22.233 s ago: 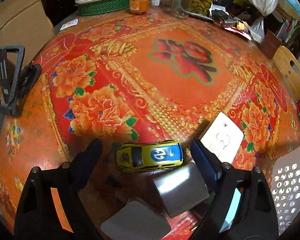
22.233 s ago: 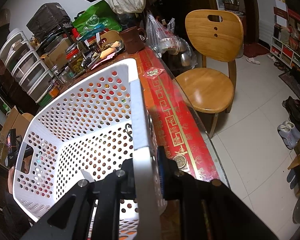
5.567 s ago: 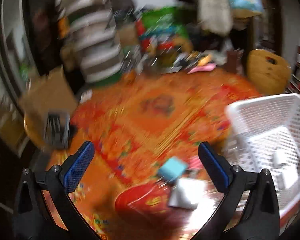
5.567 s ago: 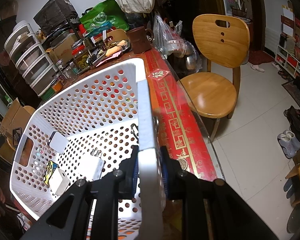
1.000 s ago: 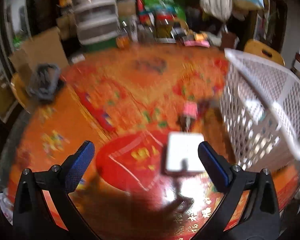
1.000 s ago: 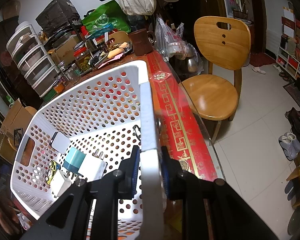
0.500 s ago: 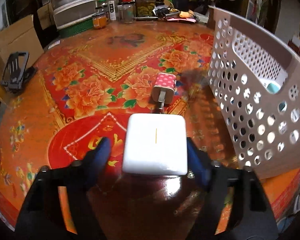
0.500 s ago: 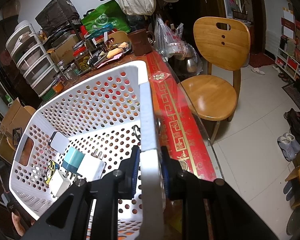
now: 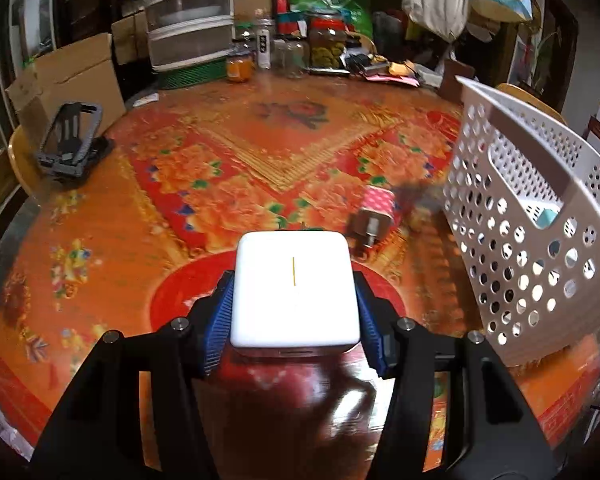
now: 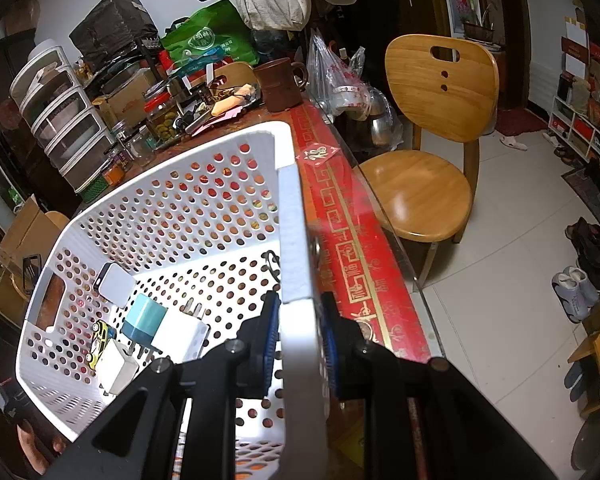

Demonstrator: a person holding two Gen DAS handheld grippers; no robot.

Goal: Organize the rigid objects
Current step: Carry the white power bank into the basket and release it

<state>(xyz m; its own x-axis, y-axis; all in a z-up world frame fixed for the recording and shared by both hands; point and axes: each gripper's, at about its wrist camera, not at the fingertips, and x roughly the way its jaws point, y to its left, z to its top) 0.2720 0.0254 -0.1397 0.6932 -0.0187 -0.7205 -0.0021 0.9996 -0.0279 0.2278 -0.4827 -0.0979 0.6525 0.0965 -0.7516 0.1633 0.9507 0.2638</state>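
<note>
My left gripper [image 9: 294, 312] is shut on a white square charger block [image 9: 294, 288] and holds it above the red patterned table. A pink dotted plug adapter [image 9: 376, 214] lies on the table just beyond, beside the white perforated basket [image 9: 540, 216]. My right gripper [image 10: 298, 344] is shut on the basket's near rim [image 10: 296, 240]. Inside the basket lie a teal adapter [image 10: 144, 318], white chargers [image 10: 180, 334], a white phone-like block [image 10: 116, 284] and a yellow toy car [image 10: 98, 338].
A black phone stand [image 9: 72, 144] sits at the table's left edge. Jars, stacked drawers [image 9: 188, 20] and clutter line the far side. A wooden chair [image 10: 432, 160] stands right of the table, beyond its glass edge.
My left gripper has closed on the white charger block and lifted it off the table, the view rising and pulling back. The right gripper and basket have stayed put.
</note>
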